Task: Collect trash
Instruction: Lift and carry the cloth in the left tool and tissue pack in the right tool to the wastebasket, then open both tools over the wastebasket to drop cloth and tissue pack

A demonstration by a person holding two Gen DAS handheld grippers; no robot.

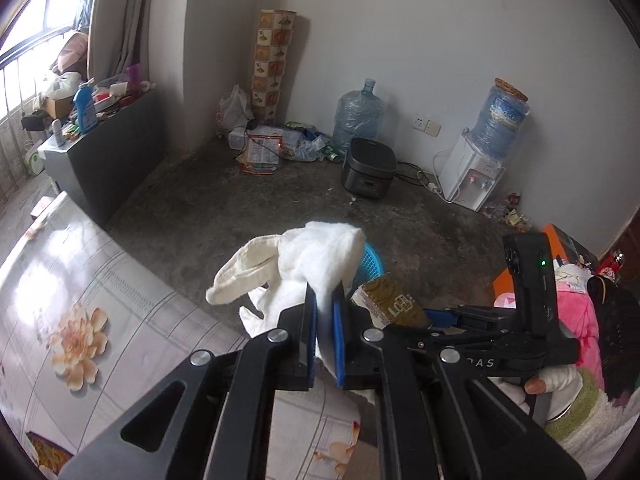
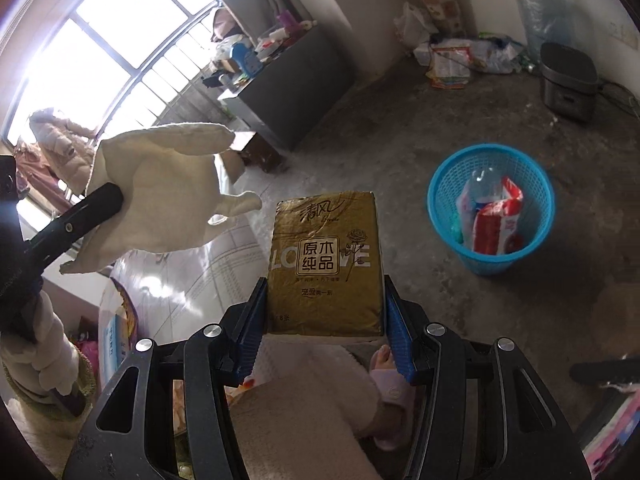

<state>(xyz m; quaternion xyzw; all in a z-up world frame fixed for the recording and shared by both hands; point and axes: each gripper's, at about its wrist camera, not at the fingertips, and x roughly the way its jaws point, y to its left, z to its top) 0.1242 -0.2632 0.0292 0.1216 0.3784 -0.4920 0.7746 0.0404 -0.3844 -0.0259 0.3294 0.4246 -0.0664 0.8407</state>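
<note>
Hanging from the left gripper (image 1: 325, 312), a white cloth glove (image 1: 304, 268) is pinched between the blue-padded jaws, which are pressed almost together on its fabric; the glove's fingers flop to the left, above the near edge of a bed with a flower-print cover (image 1: 80, 320). In the right wrist view the same glove (image 2: 160, 196) appears at far left, held aloft in front of a bright window (image 2: 100, 48). Further right, the right gripper (image 2: 326, 320) holds a gold pack of tissues (image 2: 324, 264) upright, its jaws spread about halfway and clamped on the pack's two lower sides. Below the pack a person's foot in a pale slipper (image 2: 392, 392) shows on the floor. To the right of the pack, well apart from it on the grey concrete floor (image 2: 380, 152), stands a blue plastic basket (image 2: 444, 196) that already contains a red and white wrapper (image 2: 496, 224) and a clear plastic bottle. At the far wall, from left to right, are a dark cabinet (image 1: 108, 152) heaped with clutter, a pile of bags and papers in the corner, a large empty water jug (image 1: 358, 114), a black rice cooker (image 1: 370, 168) and a white water dispenser (image 1: 470, 176) with a bottle on top.
</note>
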